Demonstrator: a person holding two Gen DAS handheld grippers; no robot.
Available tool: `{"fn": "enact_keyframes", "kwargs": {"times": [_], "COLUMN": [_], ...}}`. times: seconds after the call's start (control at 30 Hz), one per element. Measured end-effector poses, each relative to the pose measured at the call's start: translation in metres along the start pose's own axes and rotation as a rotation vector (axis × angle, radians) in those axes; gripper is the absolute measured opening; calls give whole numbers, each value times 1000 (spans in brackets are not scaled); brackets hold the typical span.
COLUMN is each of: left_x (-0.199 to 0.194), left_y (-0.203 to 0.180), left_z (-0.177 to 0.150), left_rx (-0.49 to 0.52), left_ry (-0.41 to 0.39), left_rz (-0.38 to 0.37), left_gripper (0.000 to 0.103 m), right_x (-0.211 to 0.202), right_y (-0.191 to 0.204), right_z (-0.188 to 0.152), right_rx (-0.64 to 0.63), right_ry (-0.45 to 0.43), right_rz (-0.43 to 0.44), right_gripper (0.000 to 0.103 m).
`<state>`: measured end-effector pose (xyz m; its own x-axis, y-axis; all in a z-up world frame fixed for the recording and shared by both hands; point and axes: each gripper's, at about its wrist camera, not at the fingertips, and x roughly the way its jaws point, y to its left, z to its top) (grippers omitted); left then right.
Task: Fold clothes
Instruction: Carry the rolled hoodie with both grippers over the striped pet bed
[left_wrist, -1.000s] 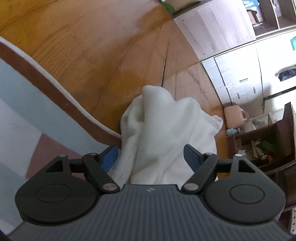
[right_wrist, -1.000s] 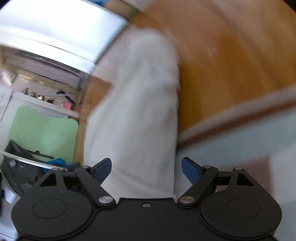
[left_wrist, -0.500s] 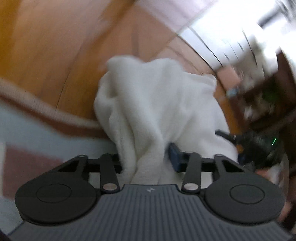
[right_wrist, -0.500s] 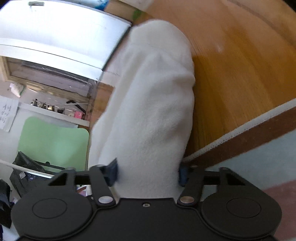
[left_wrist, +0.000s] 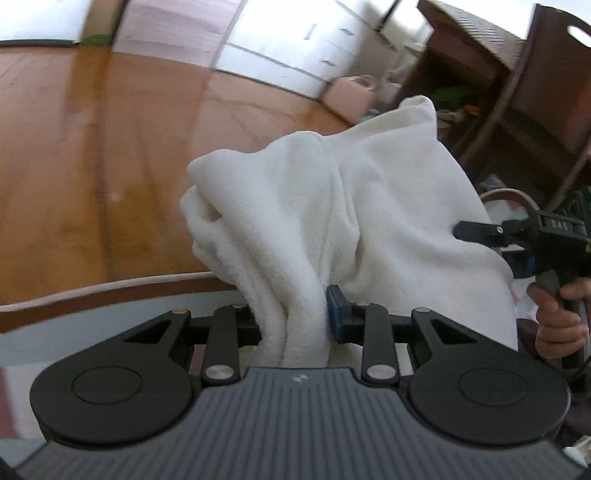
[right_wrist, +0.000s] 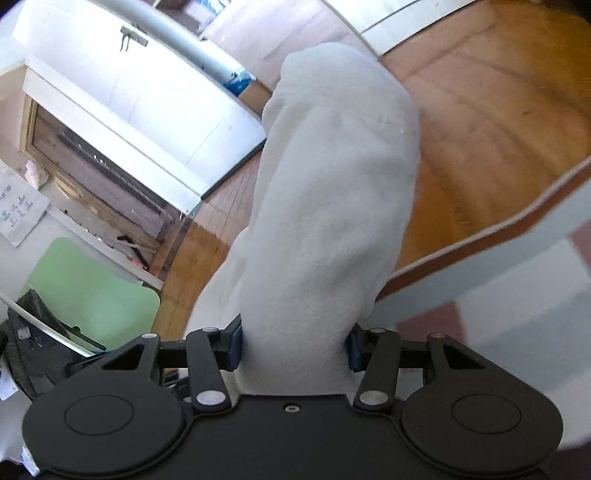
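A white fleece garment (left_wrist: 332, 203) hangs bunched and lifted above the floor. In the left wrist view my left gripper (left_wrist: 293, 319) has a thick fold of it between its blue pads, and the jaws are still closing on it. The right gripper shows there at the right edge, one of its black fingers (left_wrist: 476, 230) against the cloth, with a hand (left_wrist: 554, 317) on its handle. In the right wrist view my right gripper (right_wrist: 293, 347) is shut on a wide roll of the same garment (right_wrist: 332, 184), which stands up in front of the camera.
Below lies a pale blue rug (right_wrist: 498, 295) with a brown border and white edging (left_wrist: 110, 291), on a wooden floor (left_wrist: 92, 147). Dark wooden shelving (left_wrist: 517, 92), white cabinets (left_wrist: 295, 44) and a pink container (left_wrist: 351, 94) stand beyond. A green board (right_wrist: 92, 295) is at the left.
Both grippers went from open around the garment to shut on it. They have since lifted it off the floor, and the left one has rolled so the floor looks level.
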<state>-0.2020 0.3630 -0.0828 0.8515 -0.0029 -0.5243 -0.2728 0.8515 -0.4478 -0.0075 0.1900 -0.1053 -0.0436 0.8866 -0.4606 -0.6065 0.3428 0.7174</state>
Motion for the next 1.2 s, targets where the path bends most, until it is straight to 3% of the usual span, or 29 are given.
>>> {"fn": "enact_keyframes", "kwargs": {"times": [0.2, 0.4, 0.5, 0.7, 0.77, 0.8, 0.83, 0.9, 0.93, 0.97, 1.07, 1.13, 1.2], "left_x": [4, 49, 98, 211, 259, 282, 306, 342, 357, 367, 378, 388, 396], "left_y": [-81, -137, -177, -254, -271, -278, -284, -284, -283, -278, -243, -217, -195], "left_z": [-7, 26, 61, 145, 164, 169, 174, 164, 157, 148, 119, 100, 88], "left_rx": [24, 55, 222, 420, 426, 419, 414, 436, 453, 445, 289, 172, 47], "left_ry": [24, 40, 41, 51, 72, 80, 76, 69, 75, 89, 189, 277, 325], "left_rz": [-19, -89, -97, -225, -223, -211, -171, -31, 30, 52, -102, -156, -186], "left_gripper": [28, 28, 28, 28, 36, 49, 51, 51, 51, 51, 57, 61, 61], "right_x": [-77, -137, -173, -257, -267, -269, -272, -262, -257, -256, -263, -270, -280], "right_y": [-20, -48, -63, -107, -136, -154, -172, -212, -230, -244, -263, -264, -277], "right_z": [-13, -2, 19, 47, 53, 55, 56, 62, 63, 59, 45, 44, 50], "right_rx": [19, 58, 53, 155, 275, 340, 404, 429, 452, 500, 556, 514, 552], "right_ry": [-49, -254, -370, -646, -715, -744, -772, -701, -638, -596, -558, -563, -560], "right_rz": [-12, -45, -77, -183, -276, -348, -421, -669, -732, -727, -619, -642, -688], "right_gripper": [56, 54, 54, 55, 64, 71, 78, 84, 84, 81, 81, 83, 85]}}
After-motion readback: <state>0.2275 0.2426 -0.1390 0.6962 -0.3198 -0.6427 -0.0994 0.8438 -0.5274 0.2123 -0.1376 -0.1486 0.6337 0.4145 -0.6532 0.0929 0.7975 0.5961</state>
